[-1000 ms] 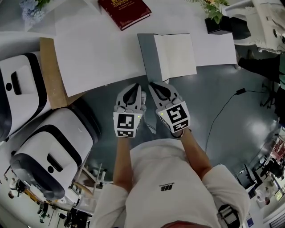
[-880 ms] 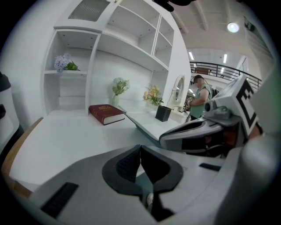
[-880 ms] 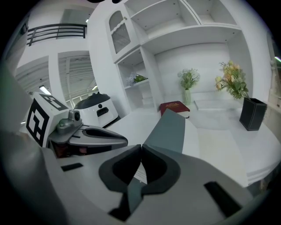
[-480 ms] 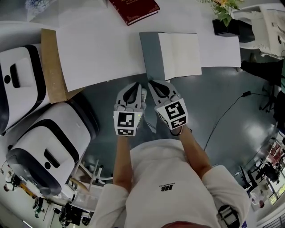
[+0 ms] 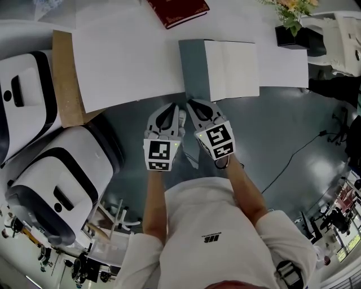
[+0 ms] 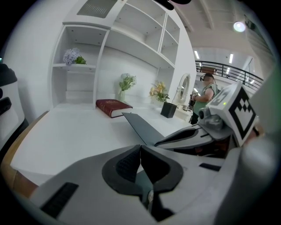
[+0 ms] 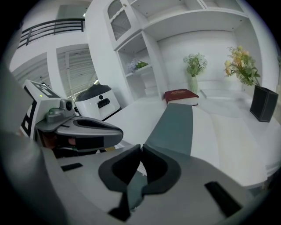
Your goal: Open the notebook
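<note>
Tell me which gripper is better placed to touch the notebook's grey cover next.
Right. The right gripper, fingers shut, sits just short of the cover and points straight along it. The left gripper, also shut, sits off to the cover's left.

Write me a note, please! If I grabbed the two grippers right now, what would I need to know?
Left gripper: shut, nothing in it, held just off the near edge of the white desk.
Right gripper: shut, nothing in it, next to the left one, tips close to the notebook's grey cover.
Notebook: lying open on the desk, grey cover flat to the left, white pages to the right. A closed red book sits farther back.
Done: the notebook looks open already.
Left to do: probably nothing, except to keep both grippers clear of the pages.
</note>
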